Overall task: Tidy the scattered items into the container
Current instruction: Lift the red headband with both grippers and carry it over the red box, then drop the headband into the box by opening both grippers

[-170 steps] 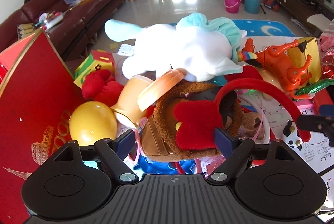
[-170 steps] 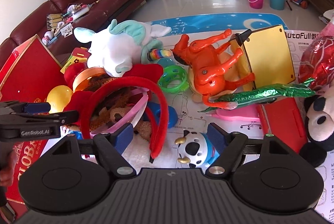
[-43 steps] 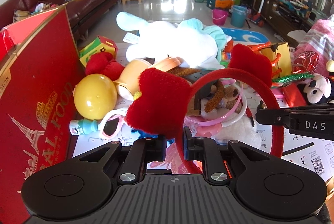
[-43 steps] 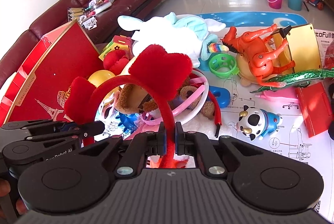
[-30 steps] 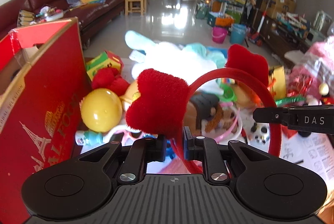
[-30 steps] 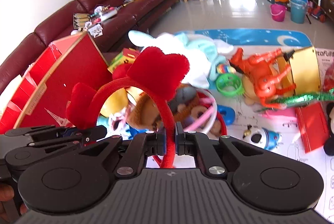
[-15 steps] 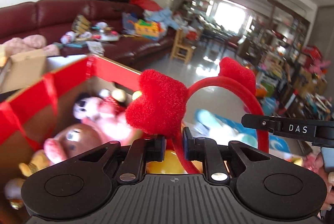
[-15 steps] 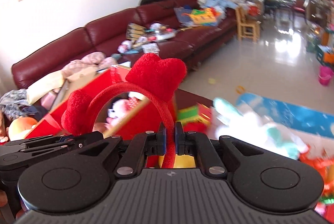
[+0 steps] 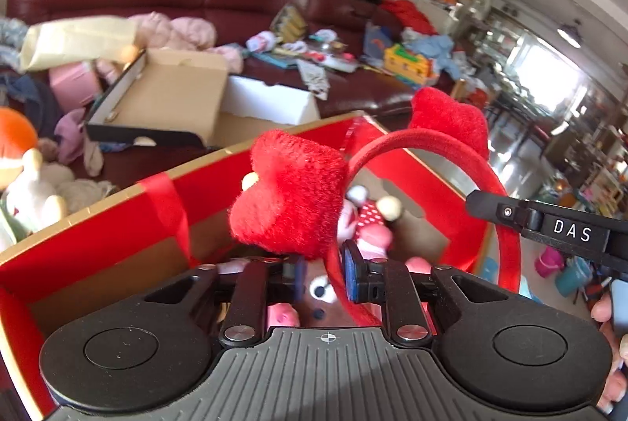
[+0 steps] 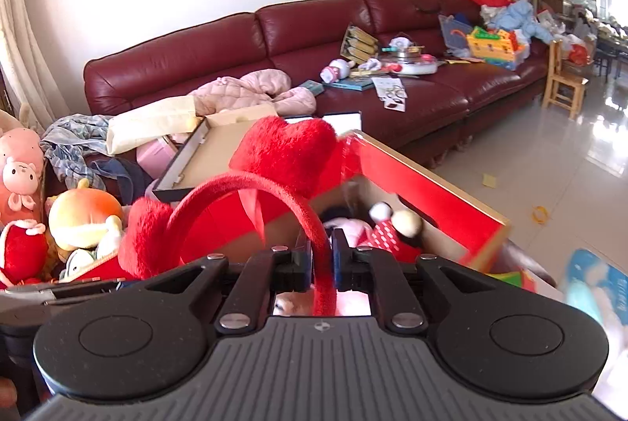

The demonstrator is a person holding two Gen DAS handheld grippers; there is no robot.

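Note:
A red headband (image 9: 290, 197) with two plush hearts hangs over the open red gift box (image 9: 78, 217), which holds several plush toys (image 9: 373, 221). My left gripper (image 9: 324, 277) has its jaws opening. The band's end lies against the right pad (image 9: 353, 276), with a gap to the left pad. In the right wrist view the headband (image 10: 235, 185) arches up from my right gripper (image 10: 322, 264). Its jaws are starting to open, though the band still fills the gap between the pads. Below it is the box (image 10: 424, 193). The right gripper's finger (image 9: 549, 225) shows beside the band.
A dark red sofa (image 10: 314, 28) covered with clothes, books and toys runs behind the box. An open cardboard box (image 10: 227, 146) lies just beyond it. Plush toys (image 10: 78, 221) are heaped at the left. A wooden chair (image 10: 565, 83) and shiny floor are at the right.
Both grippers carried the headband up and away from the toy pile to above the red box. The left jaws have spread apart; the right pads look barely wider.

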